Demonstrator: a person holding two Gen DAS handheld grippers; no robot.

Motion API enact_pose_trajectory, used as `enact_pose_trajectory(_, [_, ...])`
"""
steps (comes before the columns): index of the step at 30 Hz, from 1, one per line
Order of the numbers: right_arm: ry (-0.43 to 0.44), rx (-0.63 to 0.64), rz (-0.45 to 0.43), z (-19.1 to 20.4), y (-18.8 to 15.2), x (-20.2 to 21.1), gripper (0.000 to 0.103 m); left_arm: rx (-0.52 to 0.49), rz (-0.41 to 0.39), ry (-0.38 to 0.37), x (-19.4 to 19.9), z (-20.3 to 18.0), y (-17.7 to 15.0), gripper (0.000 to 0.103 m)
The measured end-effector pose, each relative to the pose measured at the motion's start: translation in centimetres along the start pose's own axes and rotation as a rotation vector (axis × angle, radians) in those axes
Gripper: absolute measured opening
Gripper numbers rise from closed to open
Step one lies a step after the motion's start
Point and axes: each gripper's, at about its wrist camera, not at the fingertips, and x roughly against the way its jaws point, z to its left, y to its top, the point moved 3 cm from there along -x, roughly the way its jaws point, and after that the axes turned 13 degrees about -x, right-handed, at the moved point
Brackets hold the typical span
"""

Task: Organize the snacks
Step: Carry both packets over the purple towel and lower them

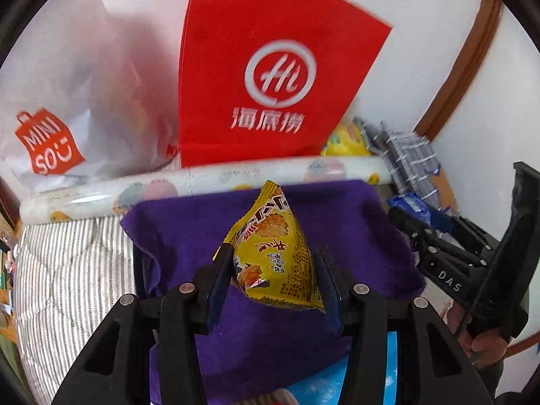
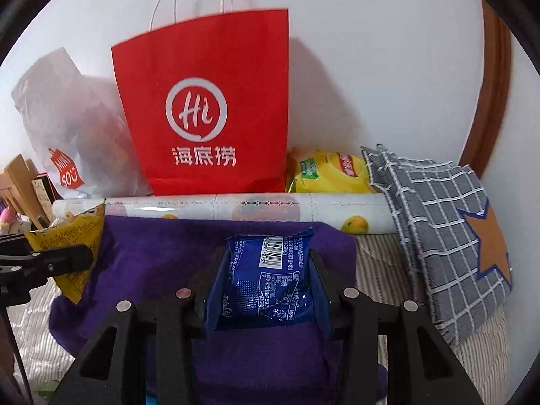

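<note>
- The yellow snack packet [image 1: 270,253] sits between my left gripper [image 1: 275,280] fingers, closed on it, above the purple cloth [image 1: 354,236].
- My right gripper [image 2: 263,287] clamps the blue snack packet [image 2: 266,280].
- Risk: slippery foil may slide out; the red paper bag [image 2: 209,101] ahead could tip if bumped.

My left view smears with motion blur across the tall red paper bag [image 1: 270,67]; soft even light, fisheye-curved dark corners.

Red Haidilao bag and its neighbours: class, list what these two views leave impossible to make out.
- Red Haidilao bag: contents; both views show only its front.
- White Miniso bag: contents; left view blurred.
- Blue item under purple cloth: identity; cloth covers it.
- Yellow packet: lower part, behind patterned roll.
</note>
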Motion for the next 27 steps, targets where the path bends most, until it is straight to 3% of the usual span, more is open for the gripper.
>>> enact_pose_trajectory(12, [0.001,-0.009,0.088,-1.2,-1.7,-3.2,0.043,0.035,0.072,0.025,-3.0,1.9,-1.4,0.048])
enact_pose_trajectory(27, [0.003,0.003,0.123,-1.8,-2.4,-4.1,0.043,0.057,0.138,0.038,-4.7,2.2,-2.1,0.048])
